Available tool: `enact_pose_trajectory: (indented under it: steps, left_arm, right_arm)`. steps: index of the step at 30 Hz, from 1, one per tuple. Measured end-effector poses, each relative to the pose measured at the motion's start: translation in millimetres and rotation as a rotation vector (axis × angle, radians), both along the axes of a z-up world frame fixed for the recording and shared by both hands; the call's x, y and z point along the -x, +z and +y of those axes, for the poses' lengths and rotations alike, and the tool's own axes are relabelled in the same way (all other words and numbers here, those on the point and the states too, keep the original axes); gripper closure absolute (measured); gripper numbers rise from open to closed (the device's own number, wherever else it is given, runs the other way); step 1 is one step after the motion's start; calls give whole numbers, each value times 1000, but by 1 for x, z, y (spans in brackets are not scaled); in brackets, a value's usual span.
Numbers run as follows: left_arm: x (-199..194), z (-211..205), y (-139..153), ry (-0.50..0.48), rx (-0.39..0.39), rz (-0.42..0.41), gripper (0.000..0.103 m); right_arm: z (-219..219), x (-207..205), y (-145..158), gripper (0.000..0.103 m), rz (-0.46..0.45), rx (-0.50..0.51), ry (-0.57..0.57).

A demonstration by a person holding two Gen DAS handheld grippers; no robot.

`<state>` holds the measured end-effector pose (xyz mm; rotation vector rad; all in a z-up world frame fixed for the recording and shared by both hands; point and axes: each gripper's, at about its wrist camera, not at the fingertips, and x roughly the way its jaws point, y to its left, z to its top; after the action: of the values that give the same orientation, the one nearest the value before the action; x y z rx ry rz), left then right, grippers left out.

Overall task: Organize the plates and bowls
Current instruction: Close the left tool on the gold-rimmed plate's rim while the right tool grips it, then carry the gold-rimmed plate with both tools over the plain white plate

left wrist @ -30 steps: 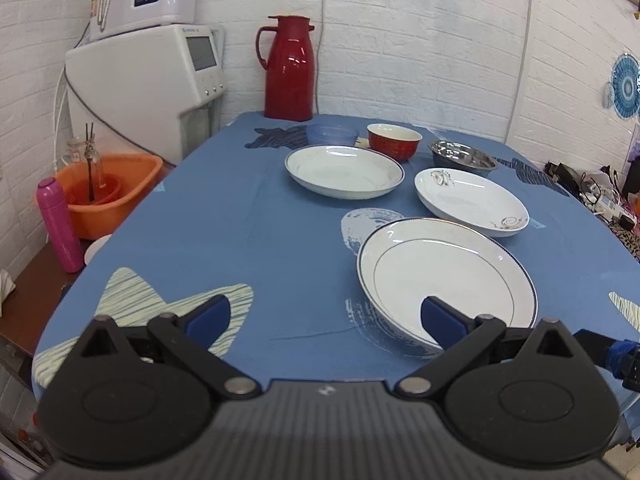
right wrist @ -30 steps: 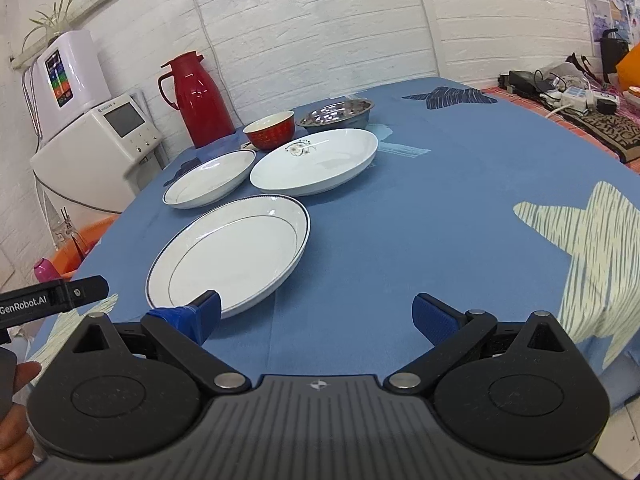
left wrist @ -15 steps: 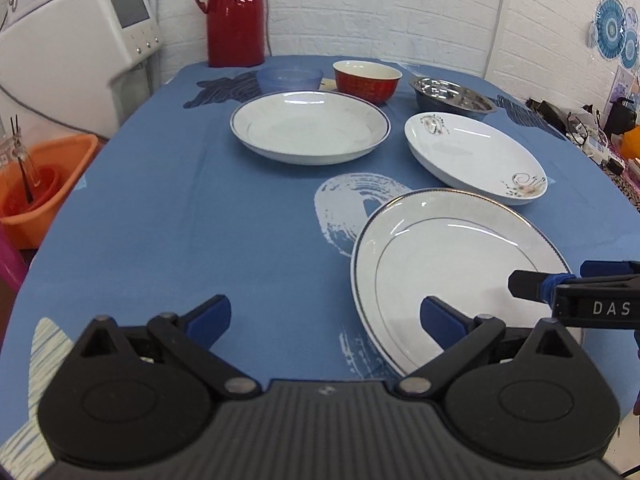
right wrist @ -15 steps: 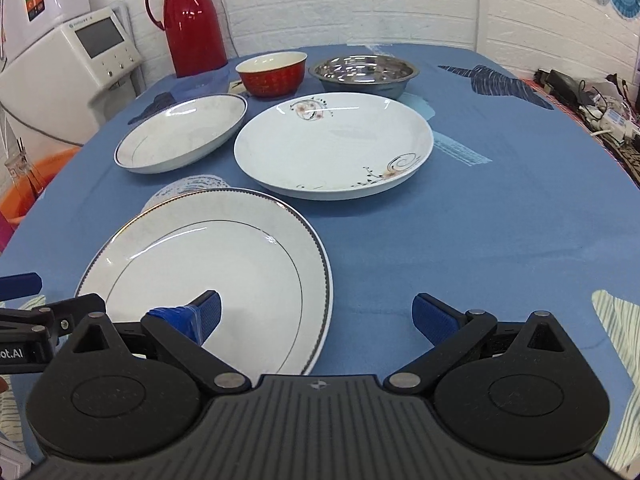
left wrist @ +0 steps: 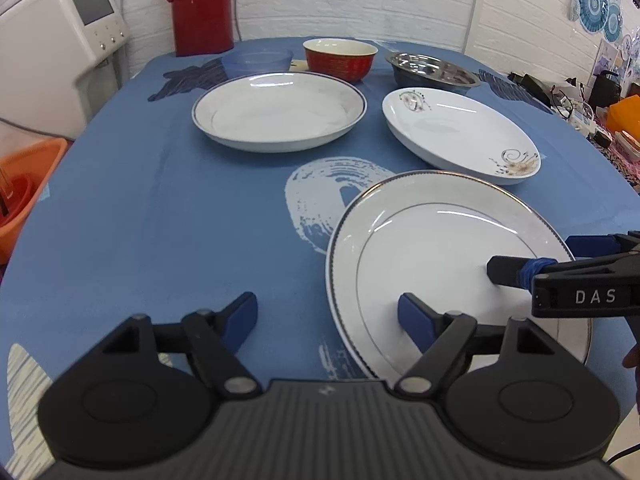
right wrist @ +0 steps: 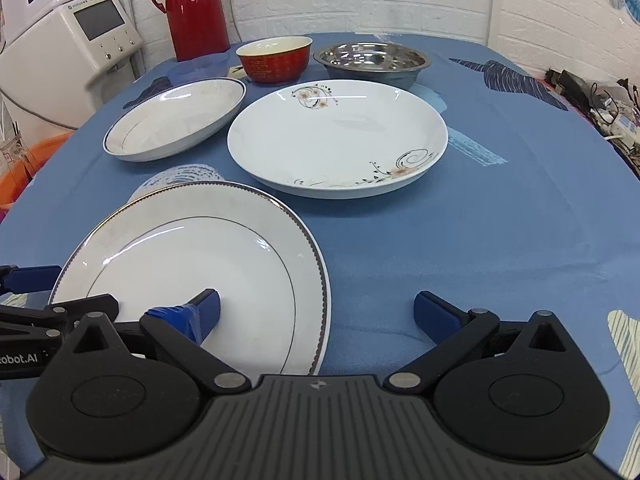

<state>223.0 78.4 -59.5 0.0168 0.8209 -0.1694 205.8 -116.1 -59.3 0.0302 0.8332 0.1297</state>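
Observation:
A gold-rimmed flat plate (left wrist: 440, 248) (right wrist: 192, 260) lies nearest on the blue tablecloth. Behind it sit a blue-rimmed deep plate (left wrist: 280, 108) (right wrist: 176, 116) and a flower-patterned plate (left wrist: 456, 132) (right wrist: 340, 136). At the back stand a red bowl (left wrist: 340, 58) (right wrist: 274, 60), a steel bowl (left wrist: 432, 74) (right wrist: 370, 60) and a clear blue bowl (left wrist: 256, 62). My left gripper (left wrist: 328, 314) is open, straddling the near plate's left rim. My right gripper (right wrist: 316, 310) is open, straddling its right rim. Neither holds anything.
A red thermos (left wrist: 202, 4) stands at the far edge of the table. A white appliance (left wrist: 56, 40) and an orange basin (left wrist: 24, 188) are off the table's left side. Cables and clutter (right wrist: 600, 100) lie at the right.
Both grippers have moved forward and inward over the table. Each now has its inner finger above the near plate, and both stay open.

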Motion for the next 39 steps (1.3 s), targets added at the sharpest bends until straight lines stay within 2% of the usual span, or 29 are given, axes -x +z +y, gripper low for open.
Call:
enact_pose_trajectory:
  steps: [5, 8, 9, 10, 11, 12, 14, 18, 21, 27, 36, 39]
  left_arm:
    - [-2, -1, 0, -6, -2, 0, 21]
    - [-3, -1, 0, -11, -2, 2, 21]
    - [-3, -1, 0, -13, -1, 2, 21]
    - [-3, -1, 0, -16, 1, -2, 26]
    - [-2, -1, 1, -22, 9, -7, 36]
    - [-1, -1, 3, -32, 21, -8, 44]
    - [0, -3, 5, -64, 55, 3, 68]
    - [0, -4, 5, -62, 94, 13, 81]
    - [0, 3, 6, -54, 105, 21, 82]
    - [0, 29, 8, 6, 97, 30, 82]
    - [4, 88, 29, 134, 48, -18, 82]
    - [0, 103, 27, 163, 36, -13, 82]
  right_arm:
    - [3, 4, 0, 15, -2, 1, 100]
    - [0, 6, 2, 24, -3, 3, 133]
    - [0, 6, 4, 38, -5, 2, 148]
    - [0, 7, 7, 61, -5, -6, 165]
    - [1, 7, 10, 71, 4, -19, 185]
    - [3, 6, 12, 71, 12, -7, 188]
    - [3, 4, 12, 72, 22, -18, 186]
    - [4, 9, 11, 71, 22, -34, 161]
    - [10, 14, 10, 69, 15, -54, 152]
    - [23, 14, 11, 66, 31, -183, 166]
    - [82, -4, 24, 63, -5, -221, 294]
    - [100, -11, 21, 61, 7, -222, 317]
